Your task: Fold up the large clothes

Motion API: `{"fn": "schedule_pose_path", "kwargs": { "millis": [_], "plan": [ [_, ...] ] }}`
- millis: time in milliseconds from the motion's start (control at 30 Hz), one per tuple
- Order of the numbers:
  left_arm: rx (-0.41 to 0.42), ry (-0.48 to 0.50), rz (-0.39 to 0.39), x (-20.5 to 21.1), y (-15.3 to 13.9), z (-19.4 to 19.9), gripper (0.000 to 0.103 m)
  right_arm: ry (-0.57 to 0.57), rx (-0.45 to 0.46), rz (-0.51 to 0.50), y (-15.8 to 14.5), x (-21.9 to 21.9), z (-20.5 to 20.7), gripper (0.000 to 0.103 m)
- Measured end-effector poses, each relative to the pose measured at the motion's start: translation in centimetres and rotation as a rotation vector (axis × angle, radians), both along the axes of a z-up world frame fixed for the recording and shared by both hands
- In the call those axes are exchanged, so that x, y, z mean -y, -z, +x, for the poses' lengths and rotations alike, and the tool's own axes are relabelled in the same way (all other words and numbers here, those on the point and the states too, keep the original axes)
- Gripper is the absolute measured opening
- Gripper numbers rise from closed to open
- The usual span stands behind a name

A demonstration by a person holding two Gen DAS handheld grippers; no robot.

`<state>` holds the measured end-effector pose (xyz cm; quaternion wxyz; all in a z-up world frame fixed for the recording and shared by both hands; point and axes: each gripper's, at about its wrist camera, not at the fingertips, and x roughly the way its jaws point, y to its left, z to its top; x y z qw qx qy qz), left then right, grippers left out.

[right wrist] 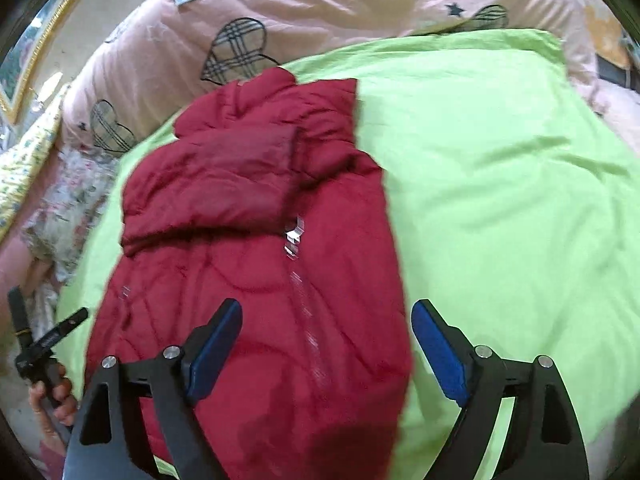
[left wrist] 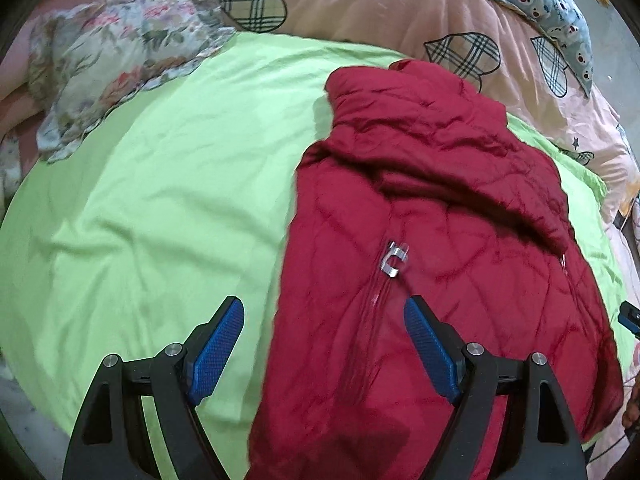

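A dark red padded jacket [left wrist: 432,248] lies on a lime green sheet [left wrist: 160,184], with a sleeve folded across its chest and a silver zip pull [left wrist: 394,260] at the middle. It also shows in the right wrist view [right wrist: 256,248], where the sleeve [right wrist: 224,176] lies across its upper part. My left gripper [left wrist: 324,312] is open and empty above the jacket's left edge near the hem. My right gripper [right wrist: 326,316] is open and empty above the jacket's right edge near the hem.
A pink quilt with plaid hearts [left wrist: 360,4] lies behind the green sheet [right wrist: 500,184]. A floral cloth [left wrist: 112,64] lies at the far left. The left gripper and the hand holding it show at the lower left of the right wrist view [right wrist: 44,352].
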<state>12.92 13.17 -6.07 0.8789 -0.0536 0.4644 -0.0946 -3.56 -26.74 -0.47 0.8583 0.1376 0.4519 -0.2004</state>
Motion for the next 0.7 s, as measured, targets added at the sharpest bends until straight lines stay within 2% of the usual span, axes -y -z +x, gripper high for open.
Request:
{"fn": "schedule_pose_path", "kwargs": {
  "millis": [267,433,600,700],
  "plan": [
    [-0.02,-0.016,-0.024,-1.7,0.4,-2.5,0.082,-0.066,-0.125,-0.036,2.1,-3.5,-1.5,0.088],
    [-0.019,-0.01,0.009,-2.1,0.6,-3.6,0.084,-0.079,-0.199,-0.095,3.8,-4.7,-2.5,0.088],
    [-0.042,-0.004,0.024,-2.5,1.6,-4.3,0.084,-0.075,-0.19,-0.03,4.3,-3.9,-4.5,0.088],
    [-0.068,0.023,0.003,-2.6,2.3,-4.7,0.084,-0.084,-0.184,-0.009,4.3,-3.6,-5.3,0.079]
  ]
}}
